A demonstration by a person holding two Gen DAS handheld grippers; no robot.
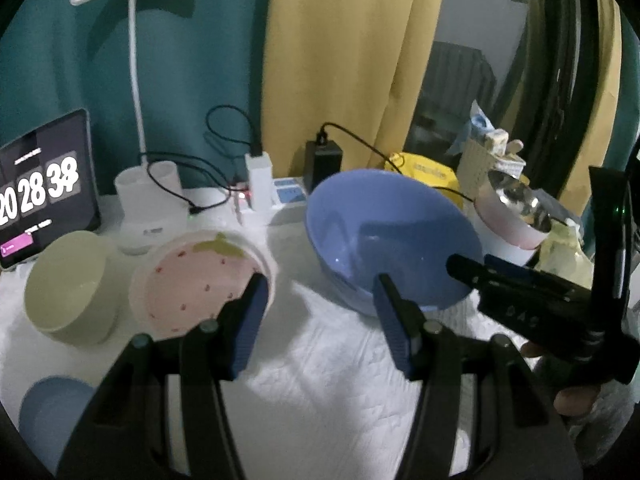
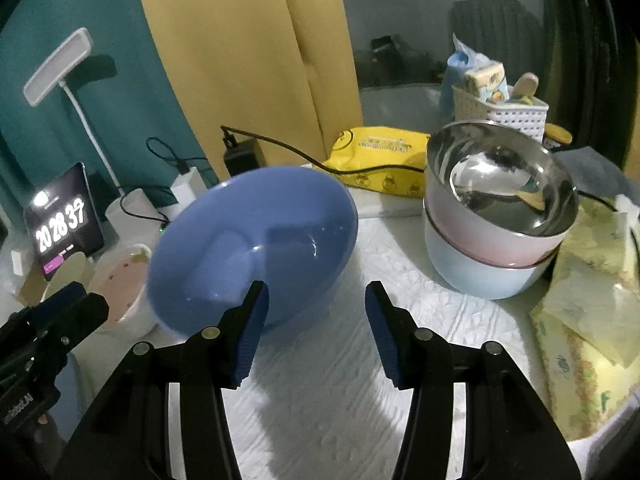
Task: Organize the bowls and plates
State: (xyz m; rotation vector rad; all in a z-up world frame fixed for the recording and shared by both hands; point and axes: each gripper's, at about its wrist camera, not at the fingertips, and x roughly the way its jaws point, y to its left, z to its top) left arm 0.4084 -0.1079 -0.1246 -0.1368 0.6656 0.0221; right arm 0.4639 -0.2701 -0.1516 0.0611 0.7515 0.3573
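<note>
A large blue bowl (image 1: 392, 236) stands tilted on the white cloth; it also shows in the right wrist view (image 2: 256, 240). My left gripper (image 1: 320, 320) is open and empty, between the blue bowl and a pink strawberry plate (image 1: 200, 280). My right gripper (image 2: 316, 324) is open and empty, its left pad (image 2: 250, 328) close against the blue bowl's near side. A green bowl (image 1: 68, 284) sits left of the pink plate. A steel-lined pink bowl stacked in a pale blue bowl (image 2: 496, 216) stands at the right.
A tablet clock (image 1: 40, 192), a desk lamp (image 1: 136, 80), chargers with cables (image 1: 260, 180), a yellow packet (image 2: 384, 156), a white basket (image 2: 500, 108) and a tissue box (image 2: 588, 300) ring the table. A small blue bowl (image 1: 48, 412) lies at the near left.
</note>
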